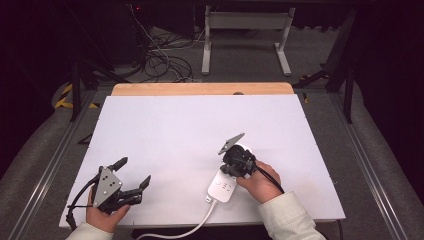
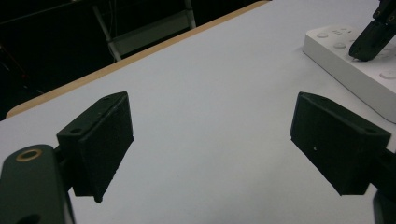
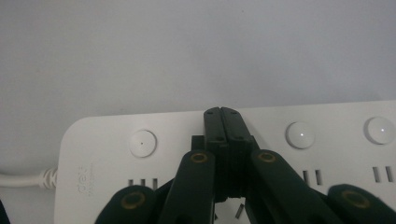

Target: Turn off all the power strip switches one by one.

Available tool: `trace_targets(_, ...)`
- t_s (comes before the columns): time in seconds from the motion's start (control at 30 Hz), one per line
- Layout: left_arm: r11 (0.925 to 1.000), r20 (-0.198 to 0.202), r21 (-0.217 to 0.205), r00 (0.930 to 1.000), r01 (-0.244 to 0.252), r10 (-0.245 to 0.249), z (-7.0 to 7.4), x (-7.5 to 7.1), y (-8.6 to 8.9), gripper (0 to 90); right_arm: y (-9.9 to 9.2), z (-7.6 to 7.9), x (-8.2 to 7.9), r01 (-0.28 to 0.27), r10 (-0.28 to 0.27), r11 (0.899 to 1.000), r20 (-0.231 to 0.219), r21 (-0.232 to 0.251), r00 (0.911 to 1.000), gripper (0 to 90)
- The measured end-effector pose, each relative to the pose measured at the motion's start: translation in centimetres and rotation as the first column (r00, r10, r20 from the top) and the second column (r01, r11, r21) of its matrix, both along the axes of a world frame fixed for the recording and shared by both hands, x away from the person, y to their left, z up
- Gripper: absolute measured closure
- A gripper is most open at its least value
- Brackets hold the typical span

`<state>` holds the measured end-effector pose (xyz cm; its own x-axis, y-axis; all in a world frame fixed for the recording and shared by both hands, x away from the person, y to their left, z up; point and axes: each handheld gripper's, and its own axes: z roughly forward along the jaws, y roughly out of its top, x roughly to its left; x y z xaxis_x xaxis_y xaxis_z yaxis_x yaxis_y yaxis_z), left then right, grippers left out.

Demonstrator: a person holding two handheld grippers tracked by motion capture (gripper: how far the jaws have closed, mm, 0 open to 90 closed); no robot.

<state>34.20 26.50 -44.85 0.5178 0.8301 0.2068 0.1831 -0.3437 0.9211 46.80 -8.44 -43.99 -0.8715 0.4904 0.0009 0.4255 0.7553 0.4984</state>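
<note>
A white power strip (image 1: 222, 187) lies on the white table (image 1: 200, 130) near the front edge, right of centre. My right gripper (image 1: 226, 171) points down at it, shut, with nothing between the jaws. In the right gripper view the closed tips (image 3: 221, 114) rest on the strip (image 3: 93, 158) in its row of round buttons, between one button (image 3: 142, 142) and another (image 3: 301, 134); what lies under the tips is hidden. My left gripper (image 1: 134, 171) is held at the front left, open and empty (image 2: 215, 135), facing the strip (image 2: 336, 51) and well apart from it.
The strip's white cord (image 1: 200, 222) runs off the table's front edge. A wooden strip (image 1: 200, 89) borders the far edge. Beyond it on the floor stand a white metal frame (image 1: 245, 30) and loose cables (image 1: 160, 60).
</note>
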Motion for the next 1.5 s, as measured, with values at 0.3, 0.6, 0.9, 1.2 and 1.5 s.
trace_targets(0.3, 1.0, -0.001, -0.005, 1.0, -0.001, 0.001, 0.0, 0.1, 0.2, 13.9, -0.9, 2.0, -0.4, -0.027, 0.021, 0.995, 0.067, 0.095, 0.9976, 90.0)
trace_targets(0.6, 1.0, -0.004, 0.004, 1.0, -0.002, 0.002, 0.0, 0.1, 0.1, 13.9, -2.4, 3.5, 0.2, 0.012, -0.027, 0.987, 0.092, 0.16, 0.9953, 90.0)
trace_targets(0.9, 1.0, -0.006, 0.001, 1.0, -0.002, 0.002, -0.1, 0.1, 0.1, 13.9, -3.0, 3.5, 1.1, 0.044, -0.061, 0.986, 0.099, 0.162, 0.9932, 90.0)
trace_targets(1.2, 1.0, -0.006, 0.002, 1.0, -0.002, 0.002, -0.1, 0.1, 0.0, 13.9, -2.8, 2.0, 2.6, 0.075, -0.086, 0.989, 0.091, 0.125, 0.9921, 90.0)
trace_targets(1.5, 1.0, -0.003, 0.007, 1.0, -0.001, 0.001, 0.0, 0.1, 0.1, 13.9, -2.5, 1.0, 3.1, 0.081, -0.088, 0.992, 0.07, 0.095, 0.9937, 90.0)
